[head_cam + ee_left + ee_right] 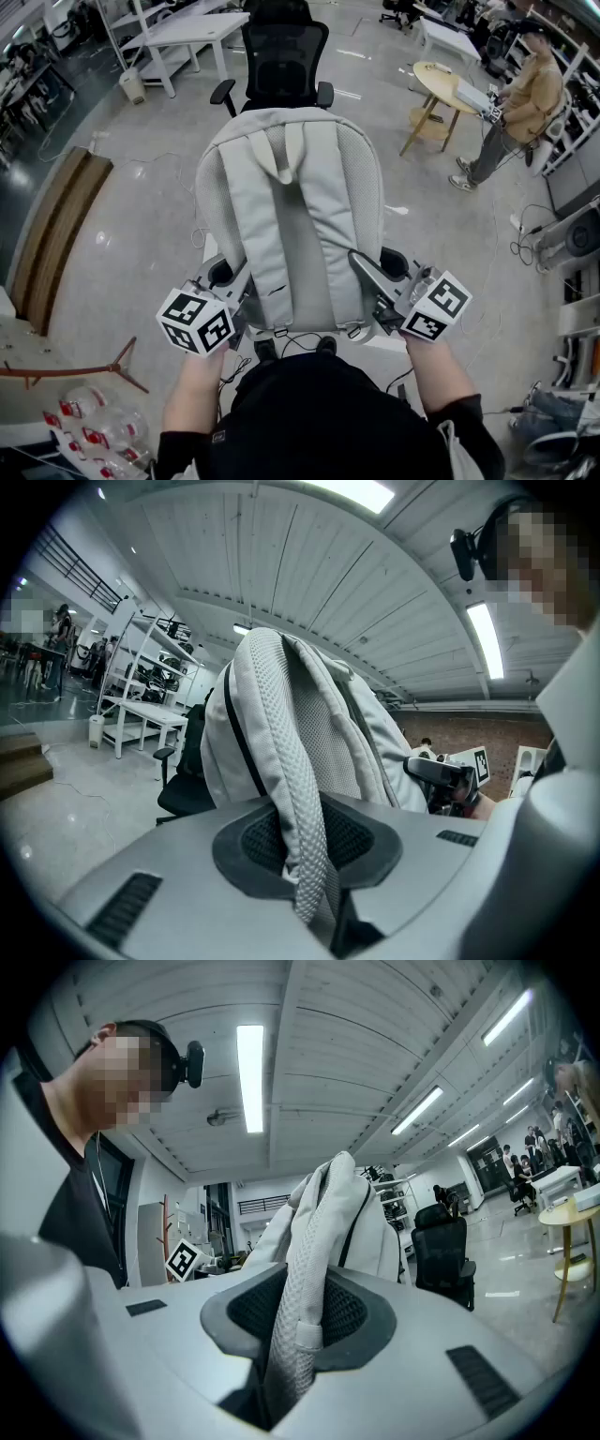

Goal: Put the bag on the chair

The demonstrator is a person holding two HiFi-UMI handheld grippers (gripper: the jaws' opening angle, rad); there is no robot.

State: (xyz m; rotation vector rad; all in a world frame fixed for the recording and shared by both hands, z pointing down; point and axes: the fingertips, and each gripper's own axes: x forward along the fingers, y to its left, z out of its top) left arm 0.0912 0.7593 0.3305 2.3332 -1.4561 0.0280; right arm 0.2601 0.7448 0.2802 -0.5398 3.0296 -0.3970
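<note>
The bag (291,216) is pale grey woven cloth, totally matt, with a pretty smooth face. Its straps (292,789) have that bumpy padded mesh on the inside. The shells of the left gripper (309,860) and right gripper (292,1326) look like smooth matt grey plastic, with darker pads (242,1309) in a finely dimpled, rubbery-looking finish. The chair (281,52) has a black mesh back. The floor (131,225) is glossy, like polished concrete, and the round table (439,82) is pale wood.
</note>
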